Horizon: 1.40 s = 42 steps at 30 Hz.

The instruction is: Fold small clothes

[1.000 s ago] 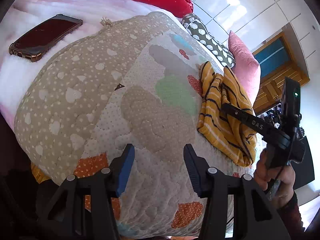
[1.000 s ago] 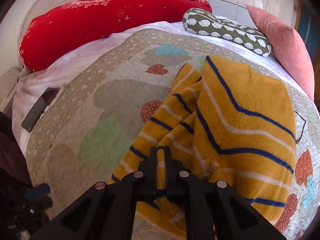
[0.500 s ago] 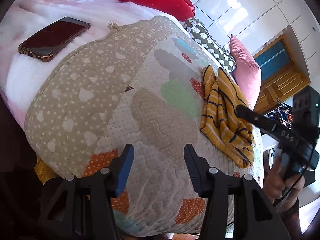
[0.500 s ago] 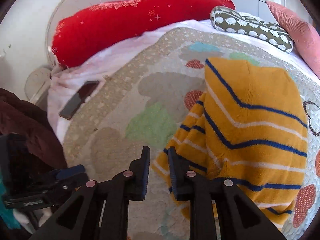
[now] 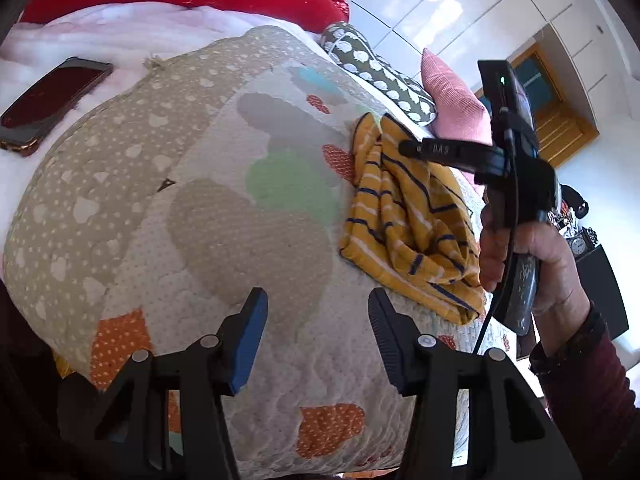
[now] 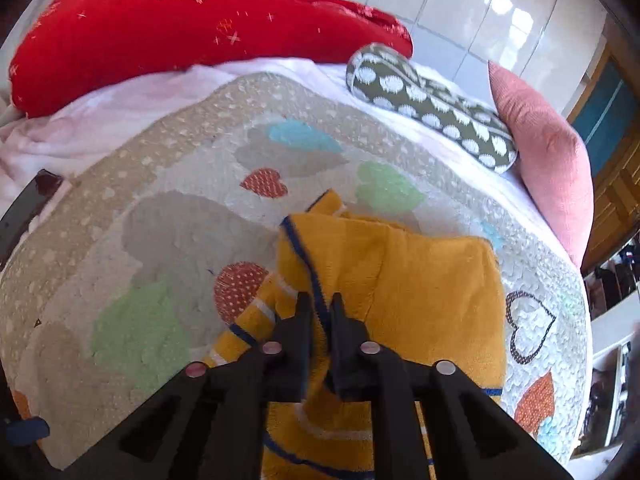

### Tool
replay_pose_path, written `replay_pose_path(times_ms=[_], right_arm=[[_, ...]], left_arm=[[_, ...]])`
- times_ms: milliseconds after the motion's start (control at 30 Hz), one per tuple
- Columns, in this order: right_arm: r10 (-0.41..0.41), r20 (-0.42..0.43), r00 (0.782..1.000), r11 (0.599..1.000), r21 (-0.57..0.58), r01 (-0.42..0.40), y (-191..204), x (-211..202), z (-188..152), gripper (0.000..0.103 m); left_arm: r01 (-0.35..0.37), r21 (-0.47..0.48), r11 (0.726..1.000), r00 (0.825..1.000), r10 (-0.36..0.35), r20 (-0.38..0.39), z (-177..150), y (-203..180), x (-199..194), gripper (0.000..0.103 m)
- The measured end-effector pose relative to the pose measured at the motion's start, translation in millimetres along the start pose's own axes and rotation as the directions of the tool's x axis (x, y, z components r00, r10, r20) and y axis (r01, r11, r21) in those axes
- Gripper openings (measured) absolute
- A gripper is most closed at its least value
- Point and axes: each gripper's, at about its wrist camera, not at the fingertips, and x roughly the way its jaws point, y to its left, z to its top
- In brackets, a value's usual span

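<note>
A small yellow garment with navy and white stripes [image 5: 404, 216] lies bunched on the right side of a quilted heart-patterned mat [image 5: 248, 208]. It also shows in the right wrist view [image 6: 420, 280]. My right gripper [image 6: 320, 312] is over its left part, with the jaws nearly closed and cloth showing in the narrow gap; a real pinch cannot be told. From the left wrist view the right gripper [image 5: 404, 146] hovers over the garment's far end. My left gripper [image 5: 316, 304] is open and empty above the mat's near edge, left of the garment.
A phone [image 5: 52, 100] lies on the white bedding at the far left. A red pillow [image 6: 192, 28], a green spotted bolster [image 6: 432, 108] and a pink cushion [image 6: 548, 160] line the back and right. A wooden door stands beyond.
My right gripper had opened slightly and pulled back off the garment's near-left edge; now it is further over the garment with the jaws narrowed around a fold. The left gripper stayed open.
</note>
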Motion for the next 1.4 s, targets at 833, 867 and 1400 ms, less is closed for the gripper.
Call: replay_pose_path(times_ms=[833, 867, 1400], right_arm=[[0.434, 0.144, 0.889, 0.816, 0.356, -0.456, -79.4, -34.5, 23.6, 0.066], [0.41, 0.159, 0.898, 0.826, 0.352, -0.439, -86.2, -45.8, 14.3, 0.066], [0.297, 0.064, 0.953, 0.783, 0.556, -0.281, -181.9, -26.1, -131.0, 0.042]], left_arm=[[0.011, 0.031, 0.999, 1.0, -0.011, 0.01, 11.6, -29.5, 3.0, 0.051], [0.027, 0.041, 0.999, 0.999, -0.029, 0.025, 18.2, -37.0, 4.3, 0.051], [-0.213, 0.126, 0.969, 0.967, 0.228, -0.113, 82.6, -60.9, 126.0, 0.048]])
